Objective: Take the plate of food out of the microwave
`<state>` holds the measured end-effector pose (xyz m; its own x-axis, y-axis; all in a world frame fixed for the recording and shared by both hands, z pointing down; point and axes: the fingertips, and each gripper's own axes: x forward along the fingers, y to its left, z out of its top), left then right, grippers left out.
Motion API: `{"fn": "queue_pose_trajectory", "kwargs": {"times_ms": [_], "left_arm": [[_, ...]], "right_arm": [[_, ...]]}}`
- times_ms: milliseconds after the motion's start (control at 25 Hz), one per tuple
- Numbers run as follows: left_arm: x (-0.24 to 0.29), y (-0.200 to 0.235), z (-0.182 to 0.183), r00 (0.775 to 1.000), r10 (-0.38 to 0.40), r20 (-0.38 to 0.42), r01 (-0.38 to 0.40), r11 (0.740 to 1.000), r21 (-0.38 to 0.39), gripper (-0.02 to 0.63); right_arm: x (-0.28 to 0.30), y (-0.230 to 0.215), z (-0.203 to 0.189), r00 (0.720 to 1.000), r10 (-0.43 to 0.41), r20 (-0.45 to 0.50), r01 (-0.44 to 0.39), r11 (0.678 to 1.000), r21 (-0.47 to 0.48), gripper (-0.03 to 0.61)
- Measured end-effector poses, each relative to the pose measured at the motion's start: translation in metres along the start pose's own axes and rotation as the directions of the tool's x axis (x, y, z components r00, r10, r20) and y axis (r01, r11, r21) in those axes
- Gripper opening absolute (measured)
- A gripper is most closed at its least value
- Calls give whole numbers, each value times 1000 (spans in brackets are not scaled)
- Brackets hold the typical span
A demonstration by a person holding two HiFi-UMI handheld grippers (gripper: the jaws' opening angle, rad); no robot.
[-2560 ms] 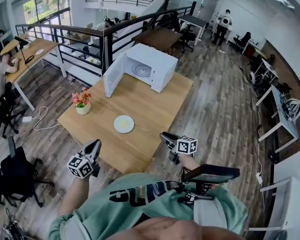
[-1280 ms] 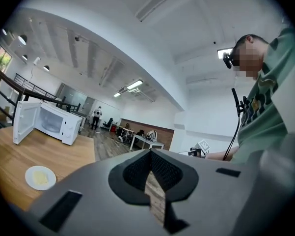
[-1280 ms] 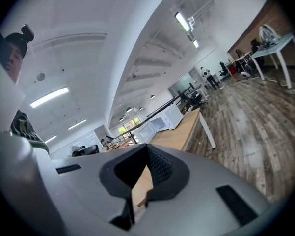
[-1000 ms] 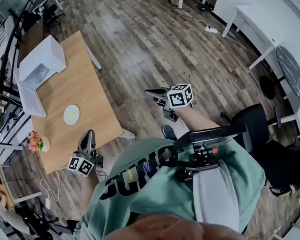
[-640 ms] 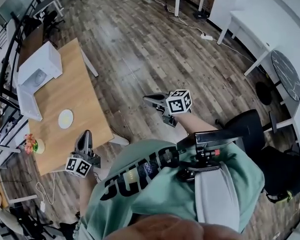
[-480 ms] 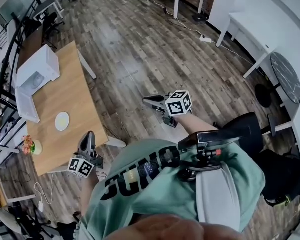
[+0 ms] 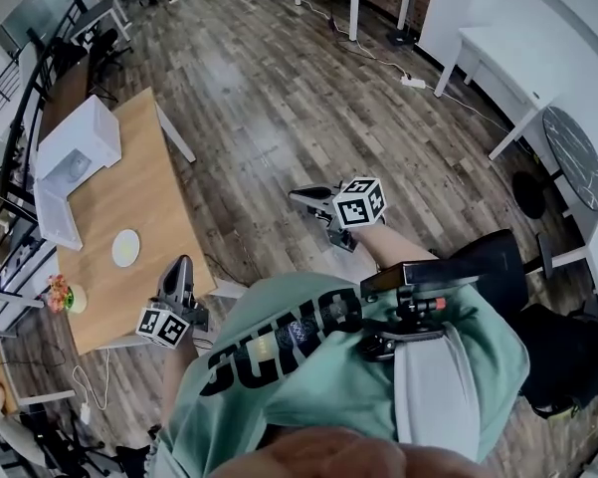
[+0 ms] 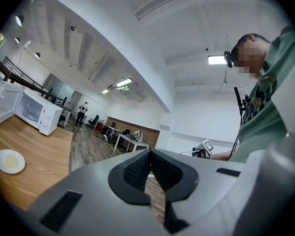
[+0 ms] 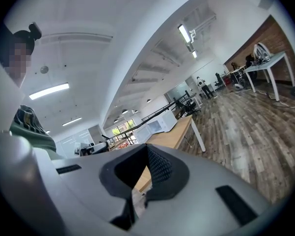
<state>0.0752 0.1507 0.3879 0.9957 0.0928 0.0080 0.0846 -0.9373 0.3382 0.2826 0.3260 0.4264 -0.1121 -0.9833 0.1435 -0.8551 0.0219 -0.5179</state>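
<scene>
wooden desk (image 7: 149,197) carries plate (image 7: 125,248) and open microwave (image 7: 75,142); plank floor (image 7: 279,98) spreads alongside; left tool (image 7: 176,269) and right tool (image 7: 300,195) closed, empty.

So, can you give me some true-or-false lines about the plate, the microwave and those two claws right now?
1. The white box-shaped microwave has its door open. True.
2. The round white plate of food sits inside the microwave. False: it lies out on the light wooden table.
3. The right claw is shut and holds nothing. True.
4. The left claw grips the plate. False: it is shut, empty and apart from the plate.
5. A small pot of pink flowers stands on the table. True.
</scene>
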Motion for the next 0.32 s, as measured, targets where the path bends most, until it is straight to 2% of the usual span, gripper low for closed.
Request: {"fn": "queue_pose_trajectory", "kwargs": {"times_ms": [320], "left_arm": [[4, 12, 3, 1000, -6, -11, 6, 1000, 3, 5]], "right_arm": [[6, -7, 2, 1000, -7, 11, 7, 1000, 9, 6]]}}
